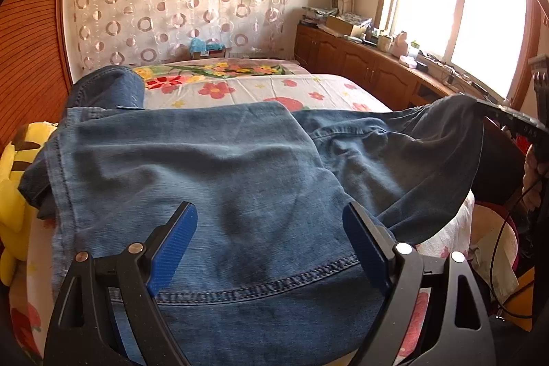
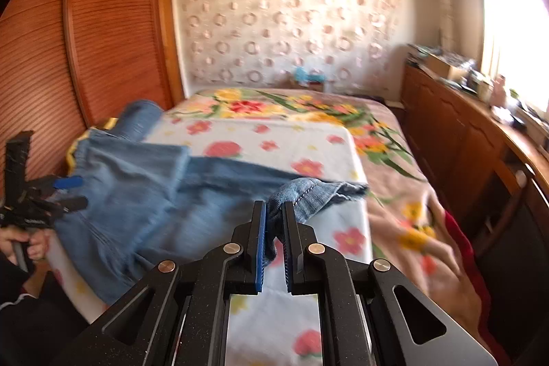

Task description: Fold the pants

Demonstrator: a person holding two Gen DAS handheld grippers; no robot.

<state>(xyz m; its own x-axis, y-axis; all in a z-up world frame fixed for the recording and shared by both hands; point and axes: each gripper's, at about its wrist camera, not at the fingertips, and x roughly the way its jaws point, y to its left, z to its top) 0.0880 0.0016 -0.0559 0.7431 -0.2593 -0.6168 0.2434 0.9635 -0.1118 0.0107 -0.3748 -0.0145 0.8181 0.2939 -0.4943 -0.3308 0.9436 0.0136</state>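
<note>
pinching pants, right gripper

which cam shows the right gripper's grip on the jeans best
The right wrist view: the right gripper is shut on the hem of the jeans, denim showing between its blue pads. The left wrist view shows only that gripper's dark body at the far right edge, lifting a corner.
</note>
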